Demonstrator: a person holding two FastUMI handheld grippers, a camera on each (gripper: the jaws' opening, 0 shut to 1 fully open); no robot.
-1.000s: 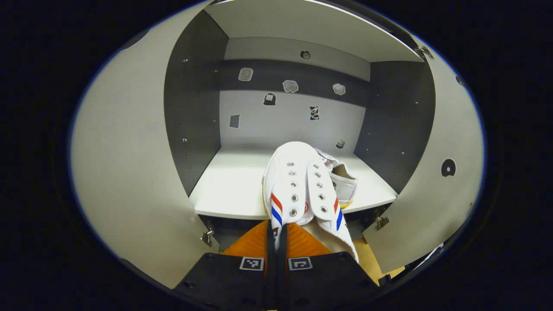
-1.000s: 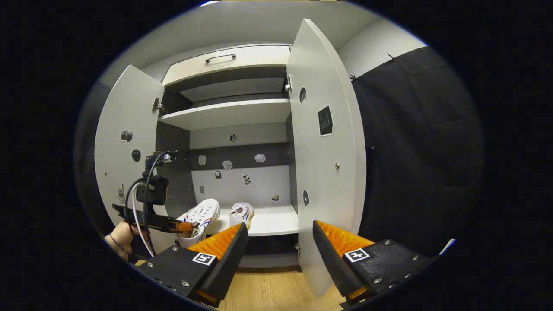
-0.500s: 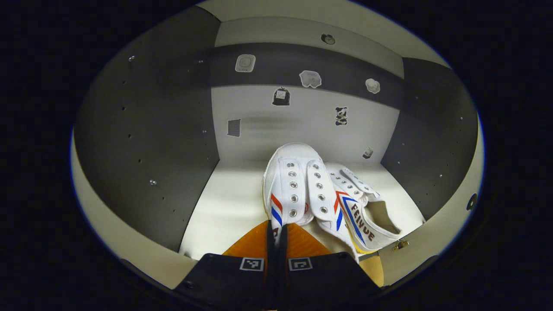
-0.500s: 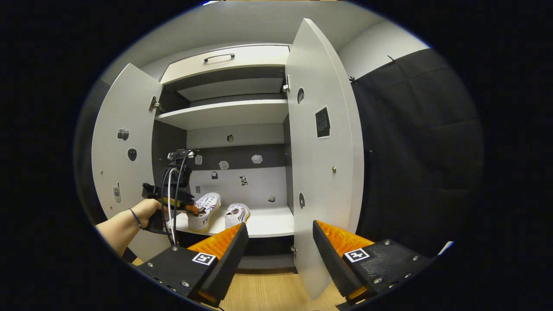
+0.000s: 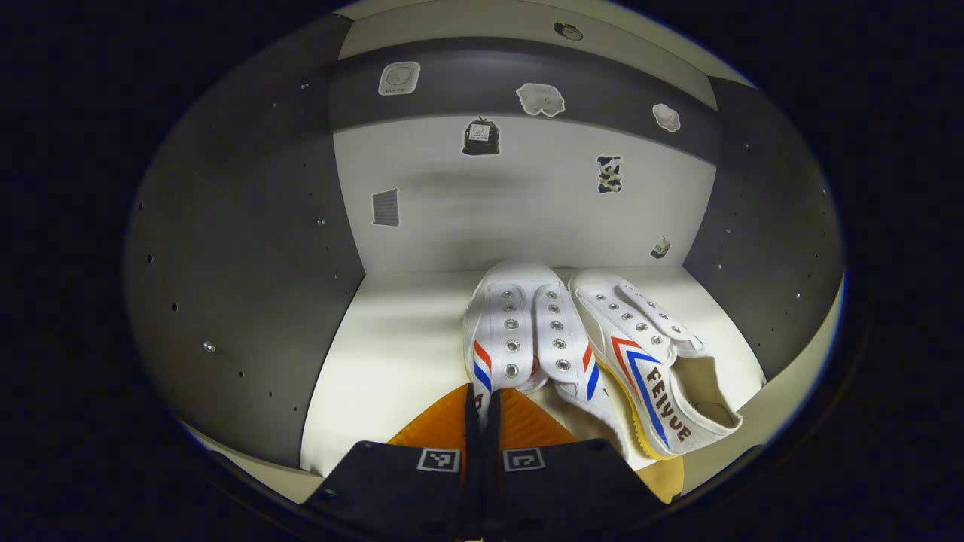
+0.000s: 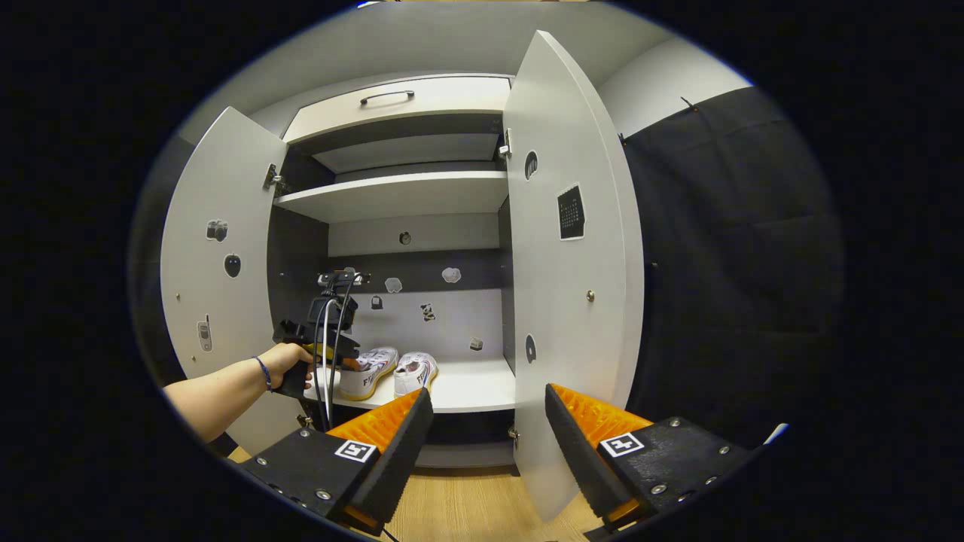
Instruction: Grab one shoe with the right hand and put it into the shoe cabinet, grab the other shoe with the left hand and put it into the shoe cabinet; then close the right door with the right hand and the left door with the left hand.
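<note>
The shoe cabinet [image 6: 399,150] stands with both doors swung wide: the left door [image 6: 215,263] and the right door [image 6: 572,301] each hang open, and the lower shelf [image 6: 474,388] carries both shoes. In the left gripper view the shelf [image 5: 392,331] is bare on its left half, with the two shoes on the right half.

The shoe already stowed [image 5: 663,369] lies on the right, heel toward the near edge. Just left of it, side by side and seemingly touching, is the shoe being placed [image 5: 523,331], toe pointing to the far wall. The left gripper [image 5: 482,406] has its jaws clenched on the near rim of that shoe, with no gap between the fingers. From the right gripper view the same tool [image 6: 331,350] and the hand holding it [image 6: 290,365] reach into the cabinet at shelf height, and the shoe [image 6: 369,369] looks to be resting on the shelf or very close to it; contact cannot be confirmed.

The step in hand is the release. It would be best to settle the sole flat first, then open the jaws fully and draw straight back toward the near side, so the fingers do not drag the heel off the shelf's edge or nudge the neighbouring shoe.

The right gripper [image 6: 486,421] waits well back with jaws spread and empty, near the right door's lower edge.
</note>
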